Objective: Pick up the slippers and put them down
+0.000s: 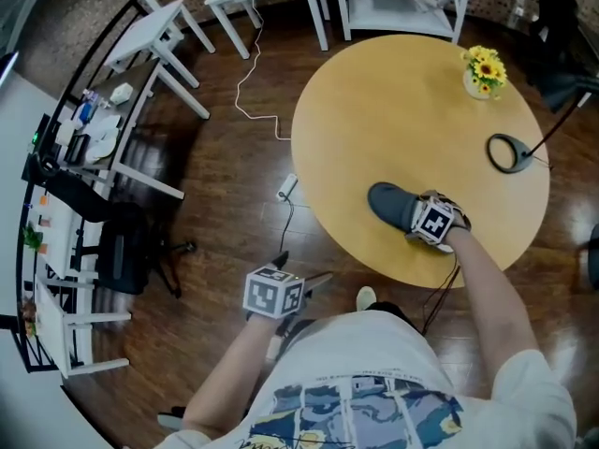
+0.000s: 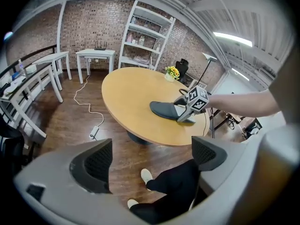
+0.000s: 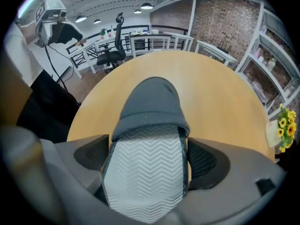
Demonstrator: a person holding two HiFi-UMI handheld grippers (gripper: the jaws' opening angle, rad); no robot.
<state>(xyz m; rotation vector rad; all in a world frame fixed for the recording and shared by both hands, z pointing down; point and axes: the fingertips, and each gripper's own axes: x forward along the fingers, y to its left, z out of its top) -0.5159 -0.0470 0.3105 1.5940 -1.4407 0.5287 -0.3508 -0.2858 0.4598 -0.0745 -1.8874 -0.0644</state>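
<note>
- A dark grey slipper (image 1: 391, 206) is on the round wooden table (image 1: 374, 92), near the table's 6 o'clock edge in the head view.
- Its toe points to about 10 o'clock in that view, away from the person.
- The right gripper (image 1: 426, 221) has the heel end of the slipper.
- In the right gripper view, the right gripper (image 3: 147, 158) has one jaw pressed on each side of the slipper (image 3: 150, 107). It is squeezing the slipper.
- You can see the pale zigzag inside of the slipper between those jaws. The grey toe part sticks out past them at 12 o'clock.
- The slipper's toe is down on the table (image 3: 220, 93). I cannot tell if the heel is lifted a little.
- The left gripper (image 1: 304, 283) is off the table, out past its 7 o'clock edge, over the dark wood floor (image 1: 215, 213).
- In the left gripper view, the left gripper (image 2: 152, 158) has its jaws wide apart with nothing in them. Only the floor (image 2: 70, 121) and the person's legs and pale shoes show past them.
- That view also shows the slipper (image 2: 164, 109) on the table (image 2: 126, 93), up at 1 o'clock.
- Yellow flowers (image 1: 483, 68) in a small pot sit at the table's 1 o'clock side.
- A black loop (image 1: 505, 152) lies at the table's 3 o'clock side, well apart from the slipper.
- A white cord (image 1: 253, 82) runs along the floor at the table's 10 o'clock side.
</note>
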